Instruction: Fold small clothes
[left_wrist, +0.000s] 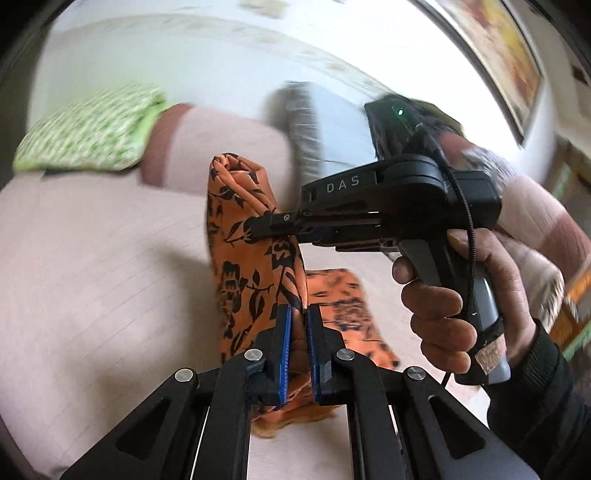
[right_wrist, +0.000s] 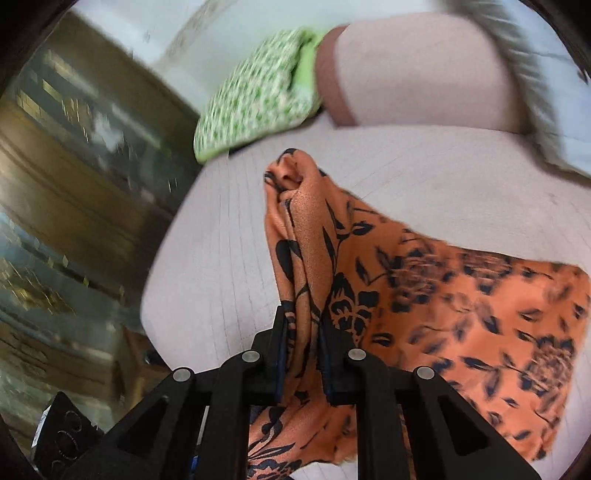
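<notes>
Left wrist view: the left claw (left_wrist: 299, 314) was clenched on a gathered fold of the orange cloth with black floral print (left_wrist: 251, 266), the blue pads (left_wrist: 284, 343) pressing the fabric from both sides. The cloth rose in a bunched column above the pale pink bed sheet (left_wrist: 92, 266); a flatter part lay on the sheet to the right. The right claw (left_wrist: 258, 226), black and marked "DAS", came in from the right and gripped the same cloth higher up. The person's right hand (left_wrist: 454, 295) wrapped its handle. A green-and-white patterned pillow (left_wrist: 88, 133) lay at the far left, touching a pink pillow (left_wrist: 221, 147).

Right wrist view: the right claw (right_wrist: 302, 321) was clenched on a bunched ridge of the orange cloth (right_wrist: 443, 302), which spread out flat to the right across the bed sheet (right_wrist: 221, 240). The green-and-white pillow (right_wrist: 255, 96) and pink pillow (right_wrist: 417, 74) lay beyond. The background was motion-blurred.
</notes>
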